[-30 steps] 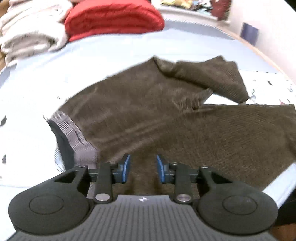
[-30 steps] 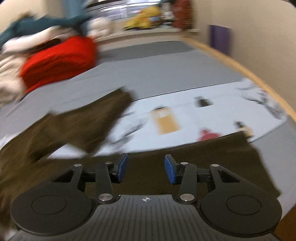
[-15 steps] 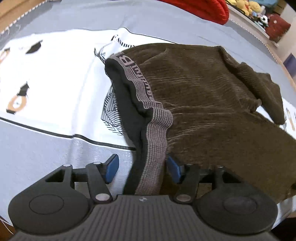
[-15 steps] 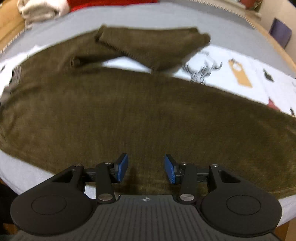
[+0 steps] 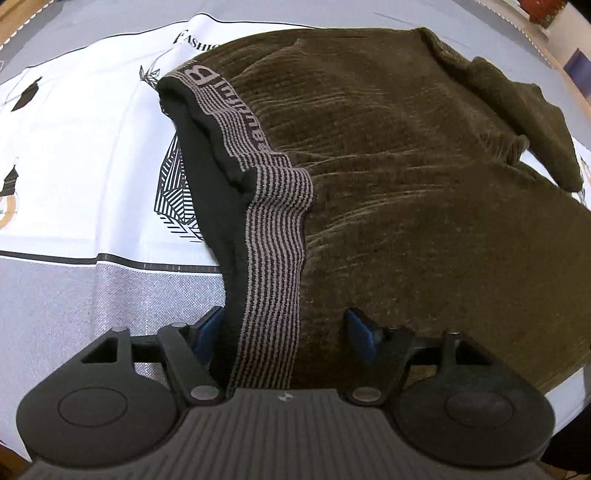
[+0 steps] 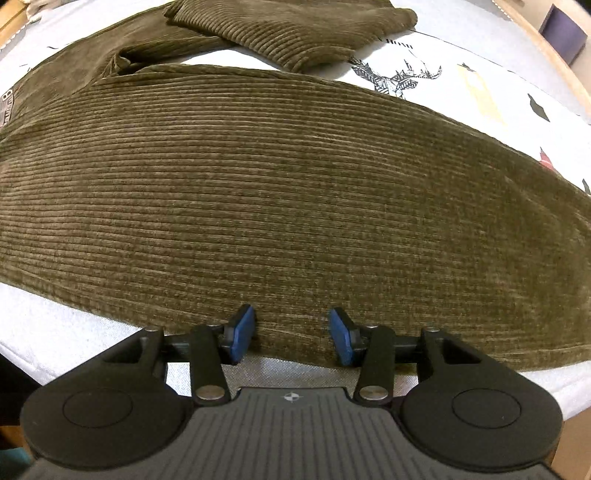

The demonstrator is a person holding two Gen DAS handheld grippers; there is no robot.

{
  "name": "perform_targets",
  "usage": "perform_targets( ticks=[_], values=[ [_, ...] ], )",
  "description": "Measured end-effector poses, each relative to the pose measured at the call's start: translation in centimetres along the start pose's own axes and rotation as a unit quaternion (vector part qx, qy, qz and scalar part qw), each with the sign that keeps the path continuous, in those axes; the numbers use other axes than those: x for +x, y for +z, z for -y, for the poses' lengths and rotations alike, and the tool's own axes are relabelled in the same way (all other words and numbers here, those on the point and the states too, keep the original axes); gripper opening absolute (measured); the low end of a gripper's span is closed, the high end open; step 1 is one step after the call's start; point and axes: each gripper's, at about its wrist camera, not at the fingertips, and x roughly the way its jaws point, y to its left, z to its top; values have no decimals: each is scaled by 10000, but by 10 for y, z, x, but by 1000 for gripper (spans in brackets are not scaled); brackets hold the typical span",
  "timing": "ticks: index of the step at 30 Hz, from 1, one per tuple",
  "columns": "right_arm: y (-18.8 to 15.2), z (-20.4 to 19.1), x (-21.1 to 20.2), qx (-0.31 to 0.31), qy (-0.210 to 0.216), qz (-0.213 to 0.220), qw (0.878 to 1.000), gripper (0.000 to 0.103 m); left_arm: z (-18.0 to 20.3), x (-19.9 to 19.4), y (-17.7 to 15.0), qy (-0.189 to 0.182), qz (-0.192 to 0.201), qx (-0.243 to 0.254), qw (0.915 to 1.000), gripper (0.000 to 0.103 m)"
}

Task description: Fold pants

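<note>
Dark olive corduroy pants lie spread flat on a bed. Their striped grey elastic waistband stands open, showing black lining. My left gripper points down at it, open, with the near end of the waistband between the jaws; the right pad is clear of the cloth. In the right wrist view one long leg runs across, and the other leg lies folded back above it. My right gripper hangs over that leg's near edge. Its jaws are opening, with the cloth edge between them, not pressed.
The pants rest on a white printed bed cover with black graphics, also seen in the right wrist view. A grey woven sheet lies nearer me. A wooden bed rim runs along the far right.
Both grippers have dropped close to the pants. The left jaws spread wide and now straddle the waistband. The right gripper came from the leg's far end to its near edge.
</note>
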Motion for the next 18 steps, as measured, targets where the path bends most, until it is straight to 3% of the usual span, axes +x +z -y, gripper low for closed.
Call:
perform_targets(
  ticks=[1, 3, 6, 11, 16, 18],
  values=[
    [-1, -1, 0, -34, -17, 1, 10000, 48, -1, -1, -1, 30, 28, 44, 10000, 65],
    [0, -2, 1, -72, -30, -3, 10000, 48, -5, -6, -2, 103, 109, -8, 9999, 42],
    [6, -2, 5, -121, 14, -28, 9999, 47, -15, -12, -5, -65, 163, -134, 9998, 34],
    [7, -9, 6, -257, 103, -66, 9996, 44, -10, -20, -13, 125, 252, 245, 9993, 32],
    [9, -18, 5, -388, 251, -119, 9989, 44, -24, -22, -14, 146, 175, -89, 9997, 32],
    [10, -20, 5, -450, 272, -117, 9985, 44, -20, -22, -10, 158, 162, -111, 9997, 38]
  ],
)
